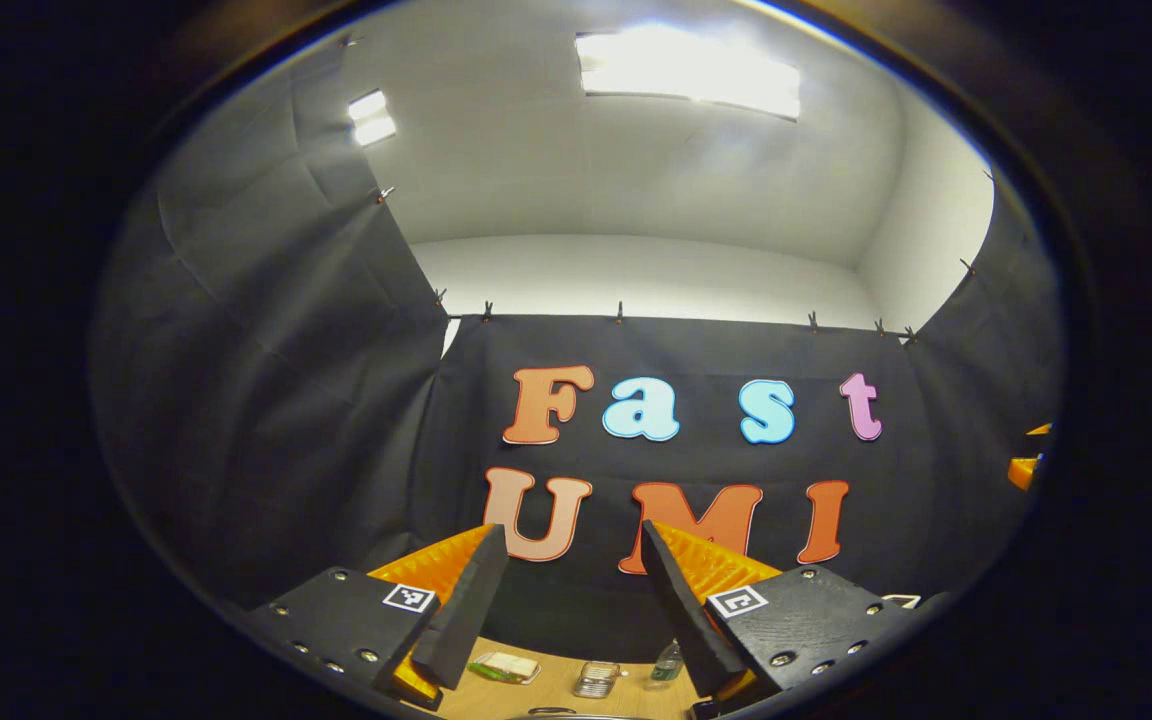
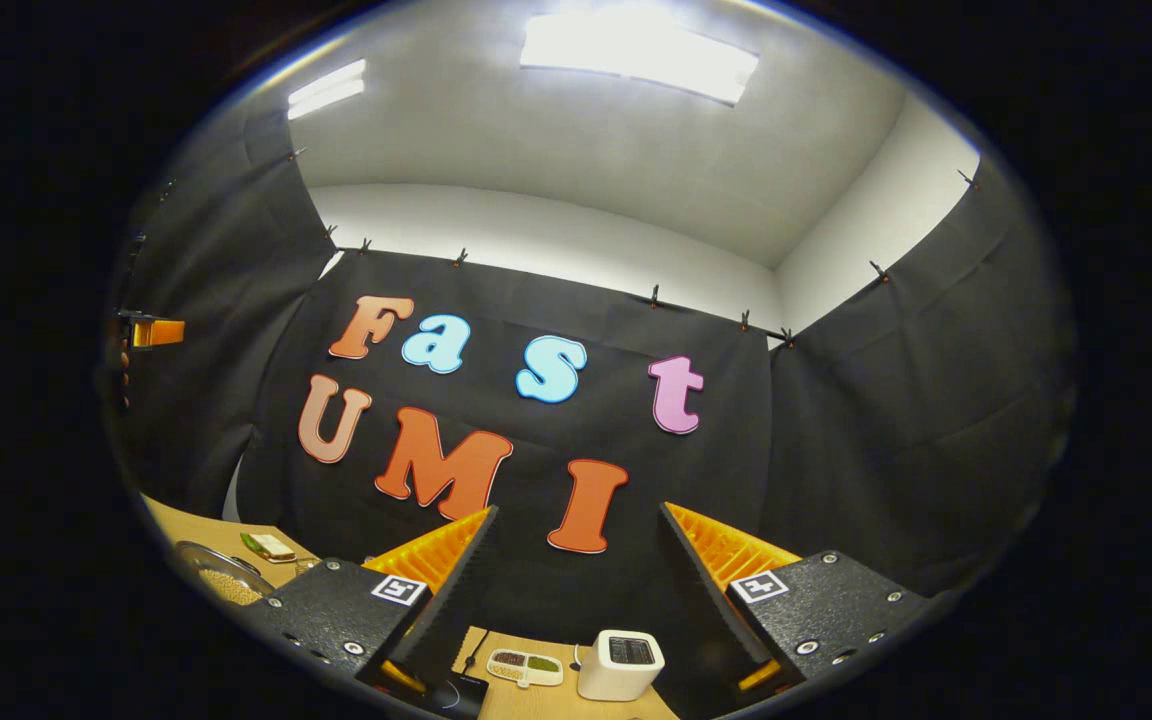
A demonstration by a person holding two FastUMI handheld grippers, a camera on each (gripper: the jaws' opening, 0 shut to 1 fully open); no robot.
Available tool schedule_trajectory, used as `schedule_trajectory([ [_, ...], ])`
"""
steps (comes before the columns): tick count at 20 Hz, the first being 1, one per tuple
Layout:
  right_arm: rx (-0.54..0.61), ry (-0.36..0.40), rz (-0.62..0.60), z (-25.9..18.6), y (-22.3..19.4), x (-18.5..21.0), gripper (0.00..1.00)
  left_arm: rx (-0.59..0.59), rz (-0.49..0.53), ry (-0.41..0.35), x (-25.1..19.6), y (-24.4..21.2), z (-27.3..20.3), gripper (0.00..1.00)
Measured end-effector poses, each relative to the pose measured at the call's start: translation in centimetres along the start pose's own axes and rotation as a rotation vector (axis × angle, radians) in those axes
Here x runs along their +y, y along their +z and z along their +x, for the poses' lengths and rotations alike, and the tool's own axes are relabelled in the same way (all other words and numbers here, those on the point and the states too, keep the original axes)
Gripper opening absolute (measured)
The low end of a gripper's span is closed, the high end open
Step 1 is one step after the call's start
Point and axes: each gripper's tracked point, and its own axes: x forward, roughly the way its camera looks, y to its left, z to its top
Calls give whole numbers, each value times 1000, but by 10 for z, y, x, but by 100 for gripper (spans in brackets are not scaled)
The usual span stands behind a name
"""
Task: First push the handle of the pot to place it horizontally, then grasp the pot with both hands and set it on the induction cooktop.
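Both grippers, left gripper [image 1: 573,600] and right gripper [image 2: 576,590], hang released above the bench [image 2: 536,700], raised ready before reaching the pot [image 2: 221,575].

- The pot [image 2: 219,574] shows at the lower left of the right gripper view: a round metal vessel under a clear lid, resting on the wooden worktop [image 2: 198,532].
- The induction cooktop [image 2: 463,693] is a black slab at the bottom edge, well apart from the pot.
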Motion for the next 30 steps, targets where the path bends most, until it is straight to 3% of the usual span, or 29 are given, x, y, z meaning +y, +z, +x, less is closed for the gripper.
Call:
schedule_trajectory([
  [14, 23, -27, 11, -9, -22, -20, 95, 198, -24, -225, -65, -71, 6, 83],
  [18, 47, 38, 43, -13, -42, -4, 95, 300, -61, -327, -92, -110, -5, 84],
  [21, 64, 40, 31, -12, -56, -4, 95, 407, -52, -396, -107, -144, -19, 67],
  [25, 61, 40, 37, -11, -62, -2, 95, 587, 7, -496, -126, -195, -53, 31],
  [27, 59, 38, 39, -11, -65, -4, 95, 673, 52, -541, -133, -223, -68, 3],
  [30, 66, 36, 42, -10, -70, -5, 95, 786, 81, -595, -137, -251, -92, 2],
])
